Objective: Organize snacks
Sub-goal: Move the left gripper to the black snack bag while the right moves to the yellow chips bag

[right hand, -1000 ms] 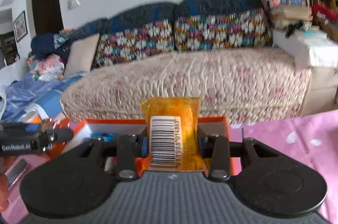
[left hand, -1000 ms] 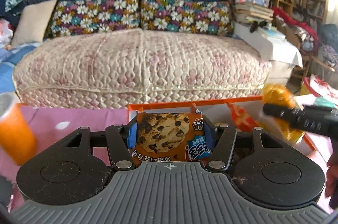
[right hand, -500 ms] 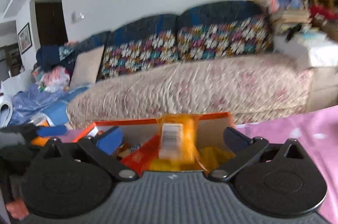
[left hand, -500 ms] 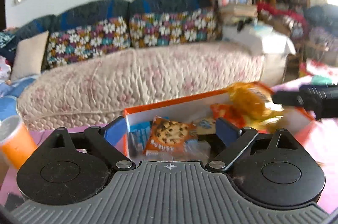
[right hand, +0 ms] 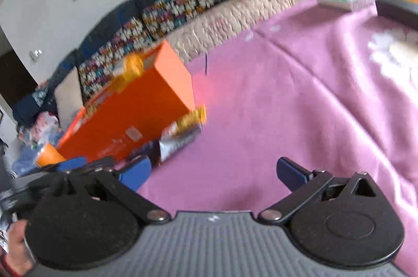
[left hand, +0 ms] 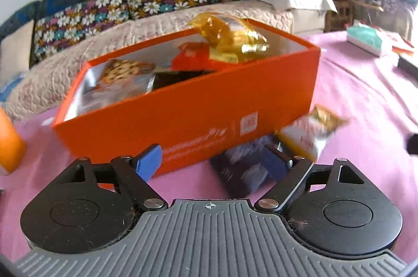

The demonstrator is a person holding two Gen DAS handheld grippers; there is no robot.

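Note:
An orange box (left hand: 188,104) stands on the pink tablecloth and holds several snack packets: a cookie packet (left hand: 125,70), a red packet (left hand: 192,55) and a yellow wrapped snack (left hand: 230,39) on top. My left gripper (left hand: 211,159) is open and empty, low in front of the box. A dark blue packet (left hand: 245,170) lies just ahead between its fingers, and a white-and-gold packet (left hand: 311,132) lies beside it. My right gripper (right hand: 213,172) is open and empty over the cloth, right of the box (right hand: 130,115). The two loose packets (right hand: 180,136) lie at the box's near corner.
An orange cup (left hand: 9,143) stands at the left of the table. A teal-and-white pack (left hand: 365,40) and a dark flat object (left hand: 407,65) lie at the far right. A sofa (left hand: 156,16) with flowered cushions runs behind the table. The left gripper shows in the right wrist view (right hand: 73,164).
Both grippers opened and let their snacks fall into the box: the cookie packet from the left, the yellow snack from the right. Both then pulled back and down to the table in front of the box.

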